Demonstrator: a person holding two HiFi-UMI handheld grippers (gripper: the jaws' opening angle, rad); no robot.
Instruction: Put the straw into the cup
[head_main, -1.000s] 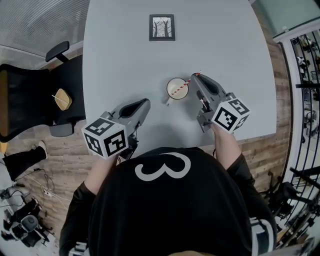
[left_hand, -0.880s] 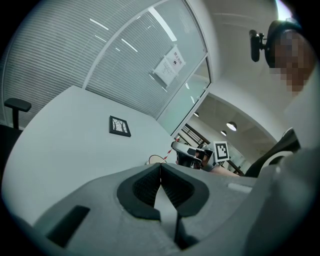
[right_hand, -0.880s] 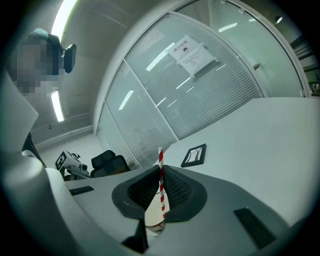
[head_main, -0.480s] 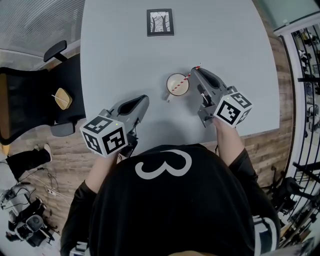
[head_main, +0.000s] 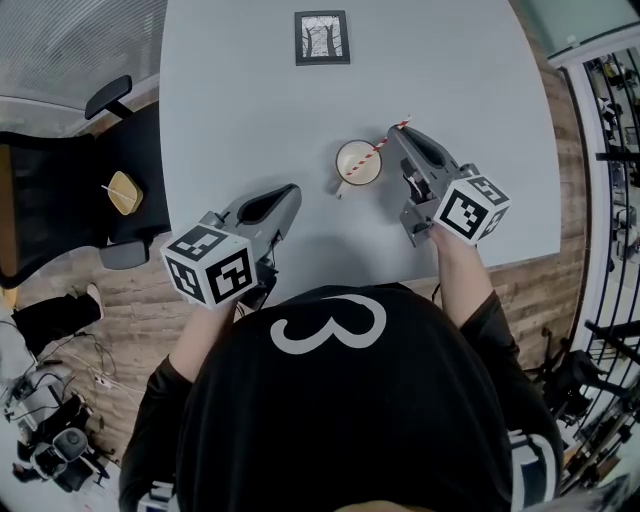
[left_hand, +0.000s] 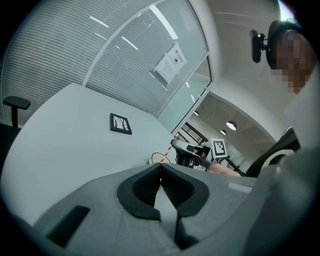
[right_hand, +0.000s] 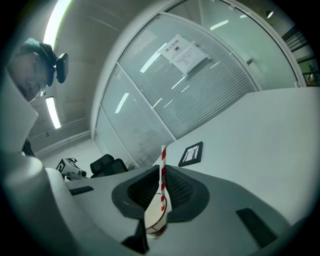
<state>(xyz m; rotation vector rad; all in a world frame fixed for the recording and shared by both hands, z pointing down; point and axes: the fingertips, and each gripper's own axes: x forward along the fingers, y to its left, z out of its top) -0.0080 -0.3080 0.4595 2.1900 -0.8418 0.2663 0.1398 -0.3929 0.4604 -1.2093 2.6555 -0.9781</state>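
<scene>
Now the right gripper (head_main: 398, 132) pinches the striped straw (head_main: 372, 157) in its fingers, lower end already inside the cup (head_main: 339, 161) at frame centre, so releasing seems next; the left gripper (head_main: 290, 192) has fingers together, empty.

Cup (right_hand: 155, 222): sides hidden behind right gripper (right_hand: 161, 170) jaws. Framed picture (head_main: 322, 38): drawing too small to read.
</scene>
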